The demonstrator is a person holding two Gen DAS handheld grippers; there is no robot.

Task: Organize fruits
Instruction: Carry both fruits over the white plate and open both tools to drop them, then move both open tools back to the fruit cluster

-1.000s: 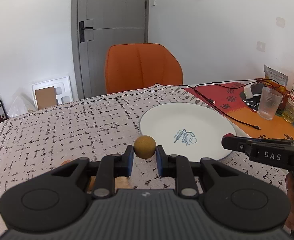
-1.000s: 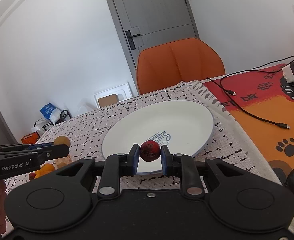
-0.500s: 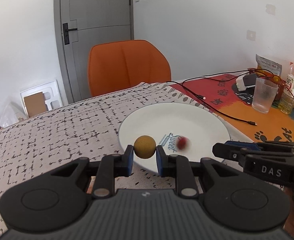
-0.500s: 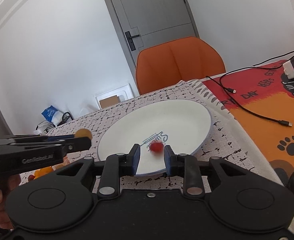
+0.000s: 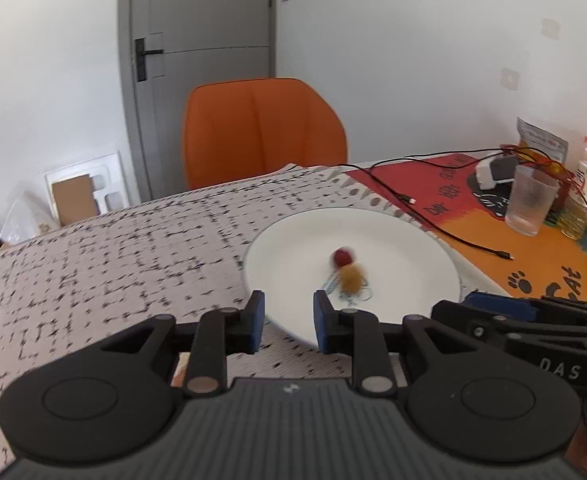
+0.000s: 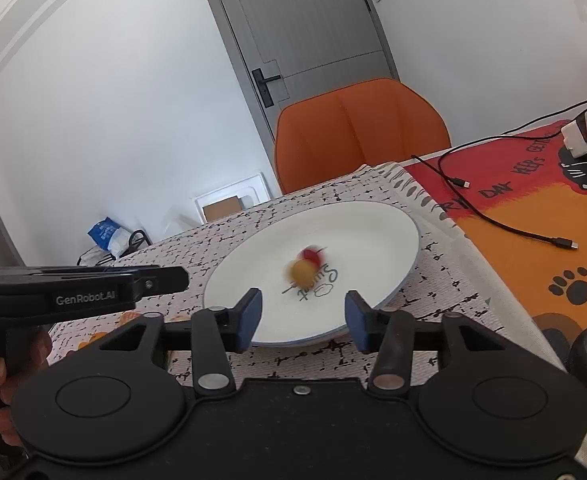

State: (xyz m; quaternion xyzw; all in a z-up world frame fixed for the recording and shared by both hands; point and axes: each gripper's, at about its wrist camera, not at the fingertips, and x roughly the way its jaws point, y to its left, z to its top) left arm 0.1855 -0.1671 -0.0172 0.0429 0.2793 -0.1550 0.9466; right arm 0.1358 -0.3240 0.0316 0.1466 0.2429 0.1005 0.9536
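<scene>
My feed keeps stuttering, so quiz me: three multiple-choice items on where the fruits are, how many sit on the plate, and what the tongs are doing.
1. Where is the red fruit?
A. on the plate
B. on the chair
C. in the glass

2. How many fruits are on the plate?
A. none
B. two
C. five

3. Both tongs are:
A. gripping fruit
B. open, empty
C. out of view

A: it lies mid-plate beside the yellow-brown fruit.
B: just those two show.
B: left tongs and right tongs have just been opening, nothing between them.
</scene>
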